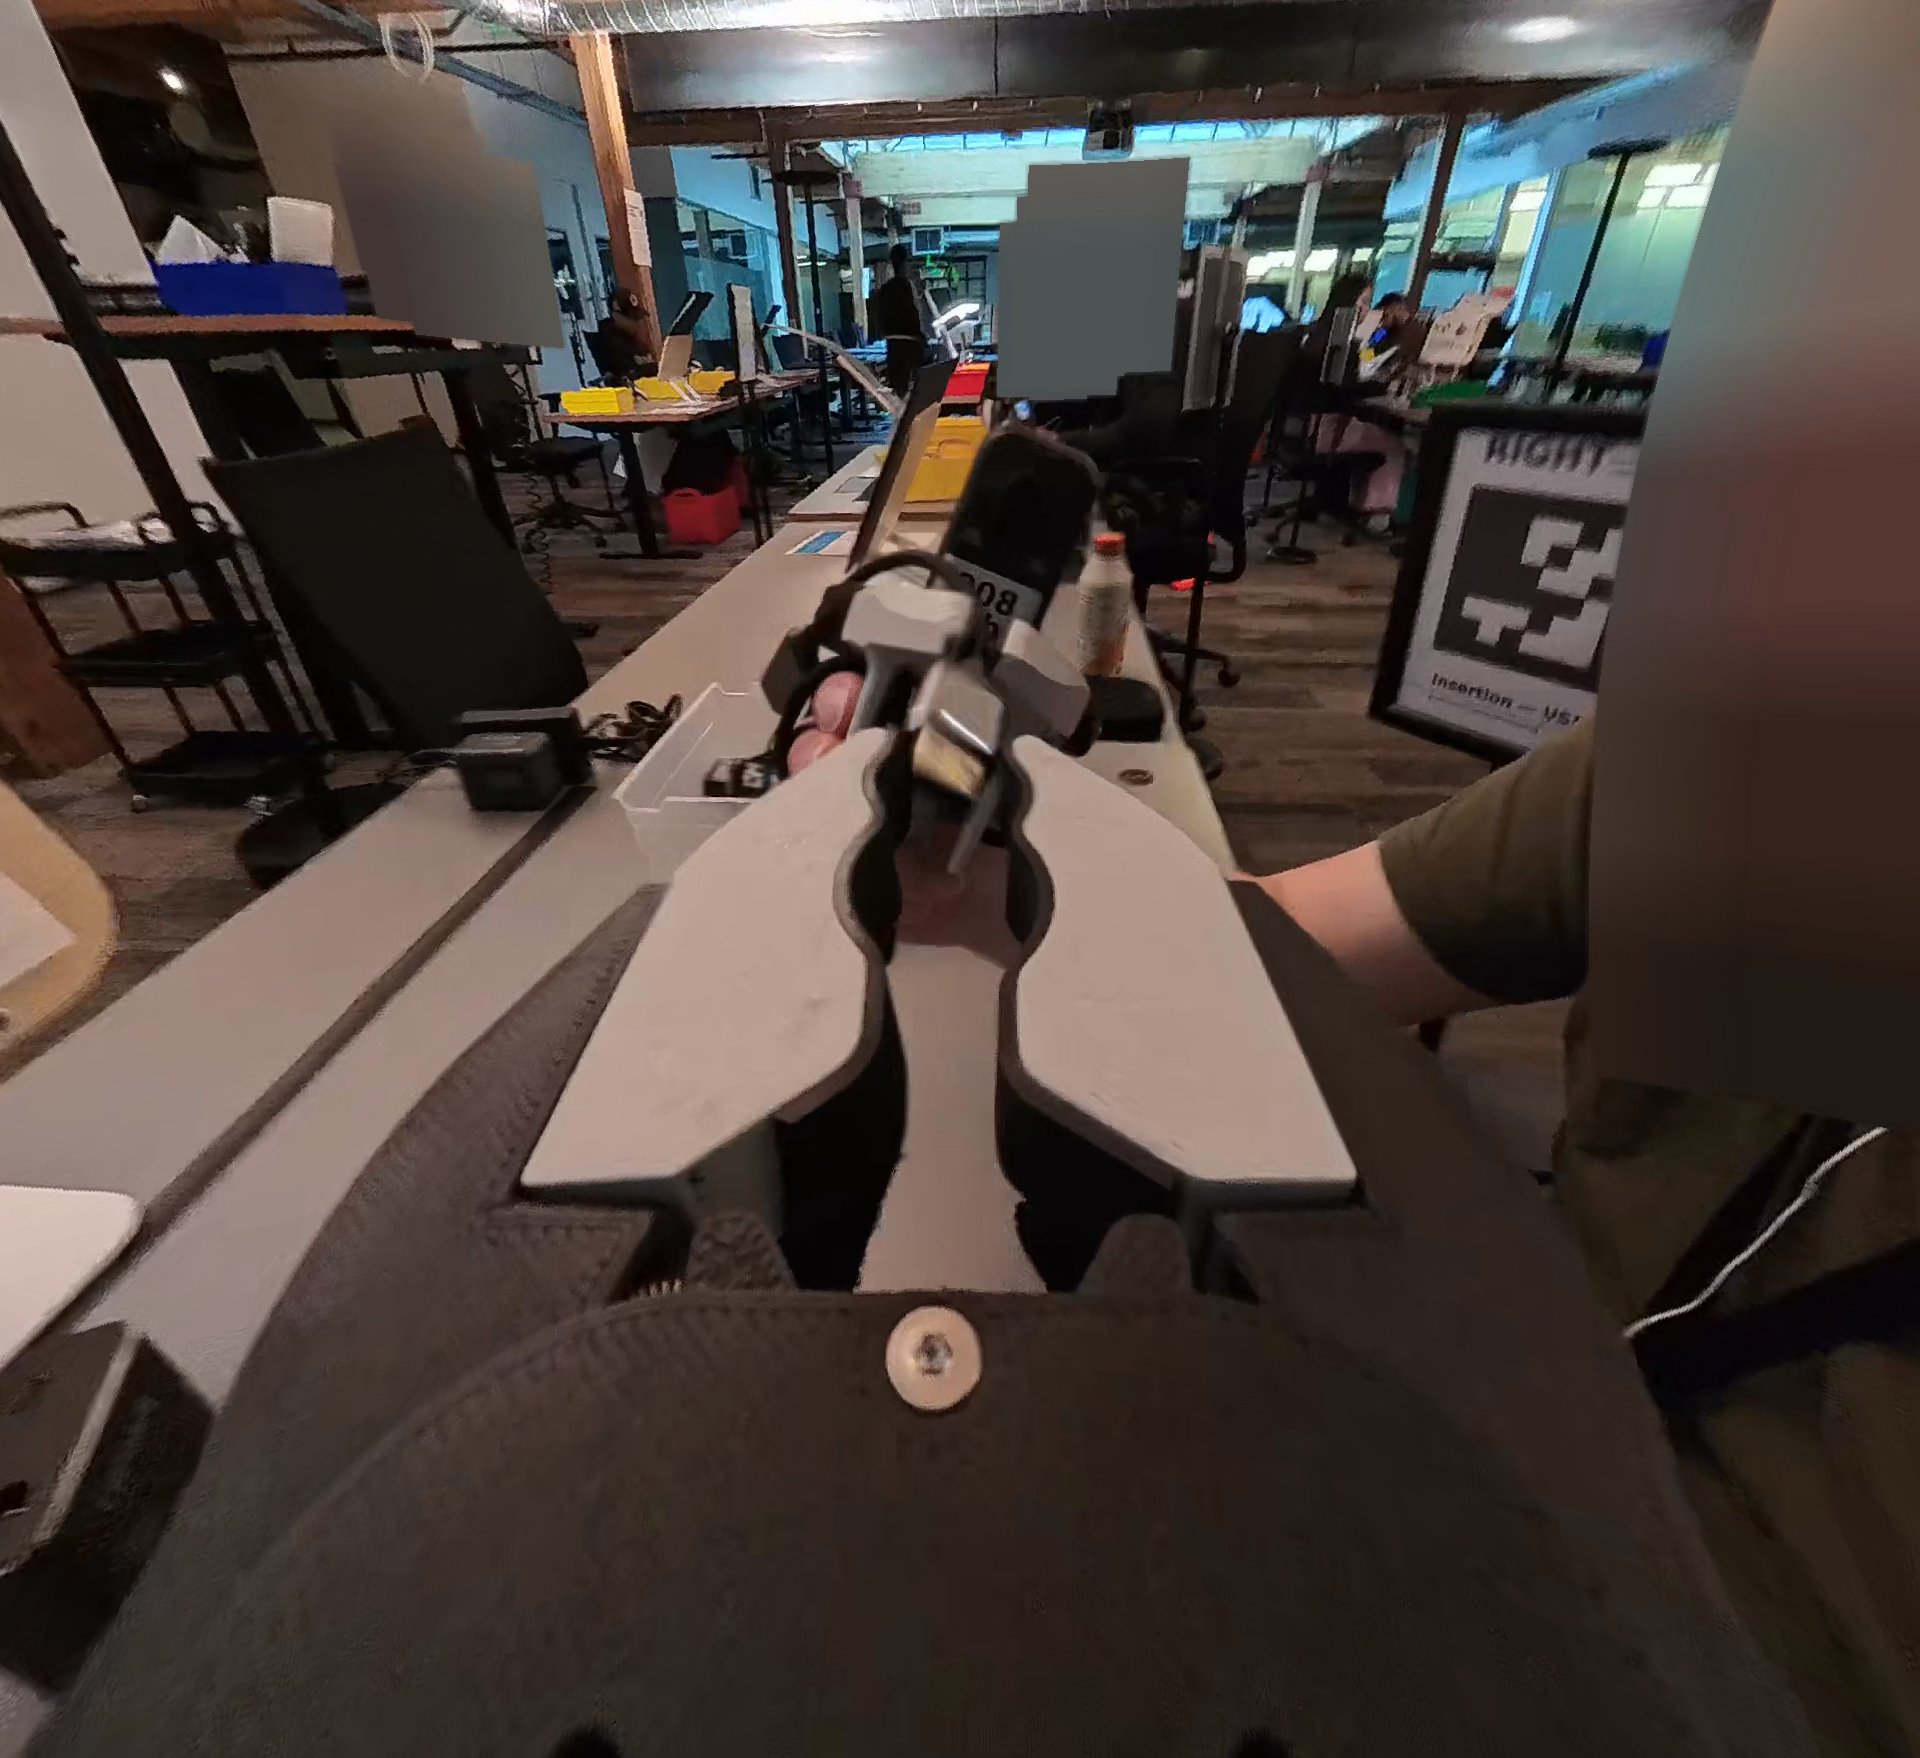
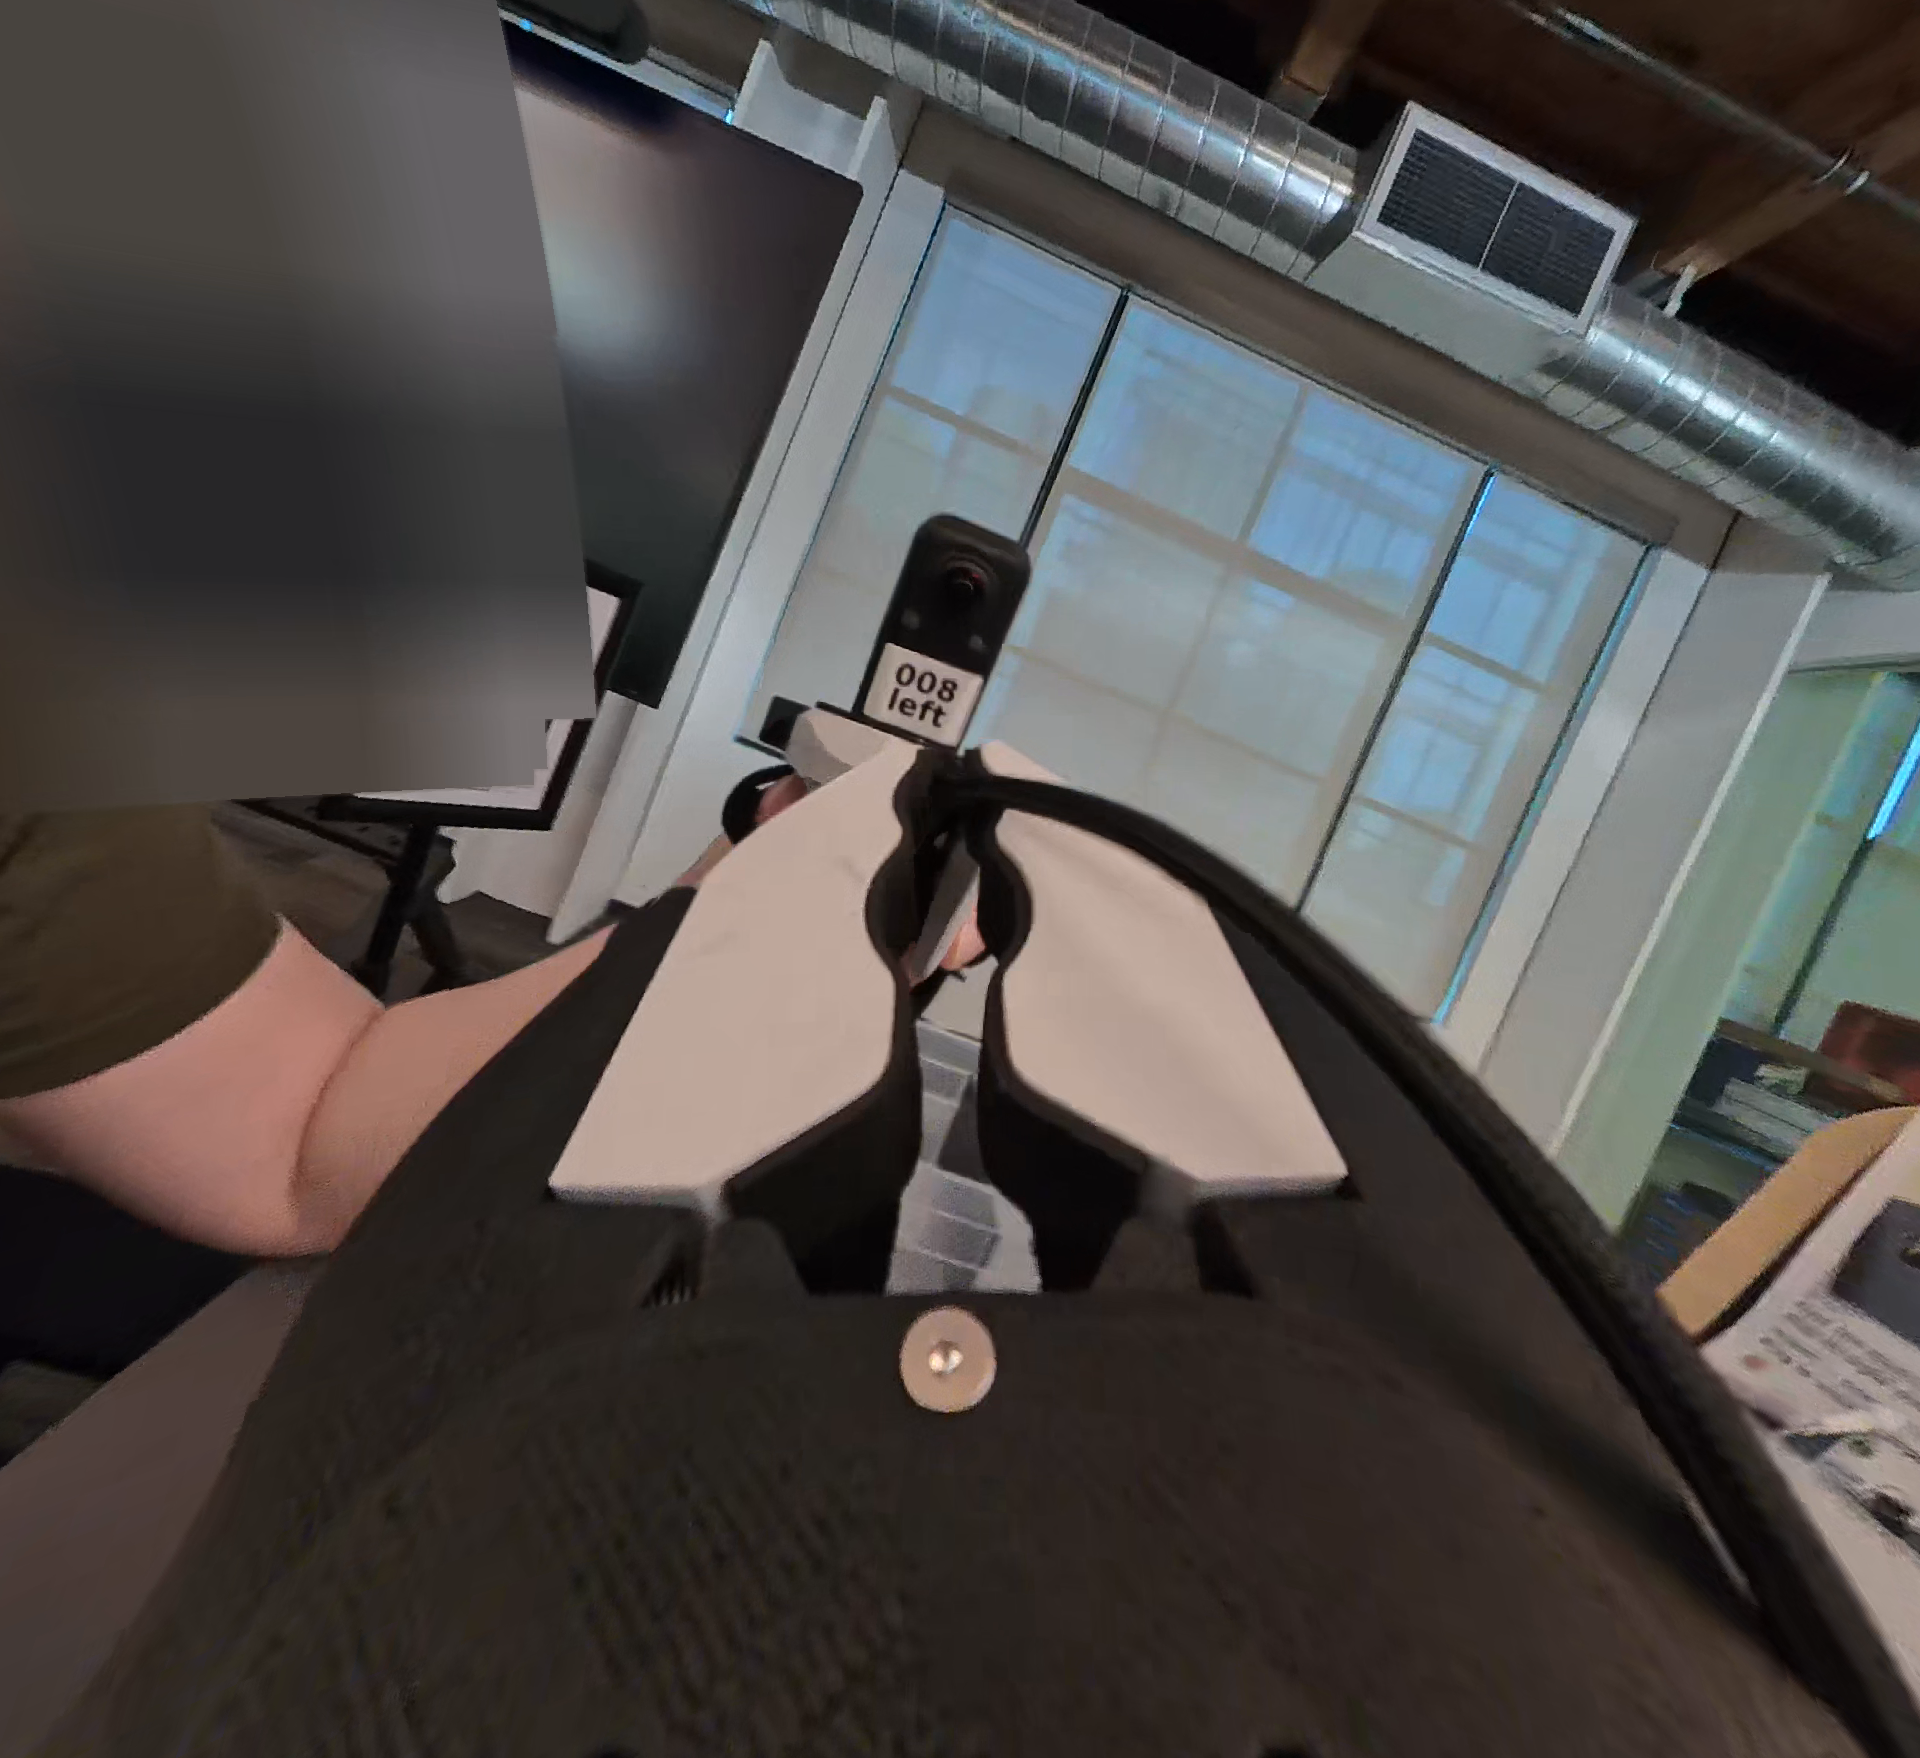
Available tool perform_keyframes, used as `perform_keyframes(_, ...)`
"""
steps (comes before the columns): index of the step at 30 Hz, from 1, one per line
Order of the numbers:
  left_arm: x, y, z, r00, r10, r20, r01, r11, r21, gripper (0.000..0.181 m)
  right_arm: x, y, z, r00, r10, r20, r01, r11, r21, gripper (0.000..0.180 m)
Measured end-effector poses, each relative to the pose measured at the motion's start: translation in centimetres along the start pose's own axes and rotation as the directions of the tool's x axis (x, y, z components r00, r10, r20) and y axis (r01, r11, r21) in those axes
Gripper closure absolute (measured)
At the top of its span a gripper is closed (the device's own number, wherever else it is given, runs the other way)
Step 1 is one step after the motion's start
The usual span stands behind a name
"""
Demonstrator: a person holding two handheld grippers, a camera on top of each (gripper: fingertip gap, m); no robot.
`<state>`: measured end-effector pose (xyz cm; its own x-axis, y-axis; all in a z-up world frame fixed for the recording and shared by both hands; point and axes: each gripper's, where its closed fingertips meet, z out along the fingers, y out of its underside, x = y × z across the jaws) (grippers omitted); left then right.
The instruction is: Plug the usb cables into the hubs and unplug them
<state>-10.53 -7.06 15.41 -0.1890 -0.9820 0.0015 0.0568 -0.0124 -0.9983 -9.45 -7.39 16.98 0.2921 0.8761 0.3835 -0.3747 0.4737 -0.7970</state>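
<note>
Both grippers are held up above the white table (image 1: 312,929), facing each other tip to tip. In the left wrist view my left gripper (image 1: 951,758) is shut on a slim silver USB hub (image 1: 961,732), which sticks out past its fingertips. The right gripper's grey fingers (image 1: 904,617) meet the hub from the far side, with its camera above them. In the right wrist view my right gripper (image 2: 940,763) is shut on the plug end of a black USB cable (image 2: 1299,919), which trails off to the lower right. The silver hub (image 2: 940,908) shows through the gap between the fingers. The plug-to-port contact is hidden.
On the table lie a clear plastic bin (image 1: 675,773), a black box-shaped device (image 1: 520,758) and a bottle (image 1: 1103,607). A framed marker sign (image 1: 1517,586) stands at the right. The person's arm (image 1: 1382,919) reaches in from the right. Papers and a cardboard box (image 2: 1808,1241) sit at the right. The tips of both grippers are at nearly the same place.
</note>
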Motion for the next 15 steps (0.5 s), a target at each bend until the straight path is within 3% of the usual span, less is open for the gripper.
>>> perform_keyframes(4,-0.8,-0.6,-0.3,0.965,-0.230,-0.129,0.244,0.964,0.103,0.157,0.1,-0.4,-0.3,0.949,-0.299,-0.101,0.296,0.954,-0.040,0.176)
perform_keyframes(7,-0.2,-0.7,-0.1,0.924,-0.301,-0.235,0.332,0.937,0.106,0.151,0.4,-0.1,-0.5,0.878,-0.459,-0.134,0.444,0.887,-0.129,0.176)
perform_keyframes(11,-0.3,-1.0,0.6,0.902,-0.337,-0.269,0.388,0.907,0.165,0.149,-0.5,-0.4,-0.3,0.895,-0.436,-0.097,0.429,0.899,-0.088,0.176)
perform_keyframes(15,-0.2,-1.4,0.6,0.910,-0.296,-0.291,0.365,0.904,0.222,0.164,-0.3,-0.3,-0.2,0.900,-0.421,-0.113,0.413,0.907,-0.085,0.176)
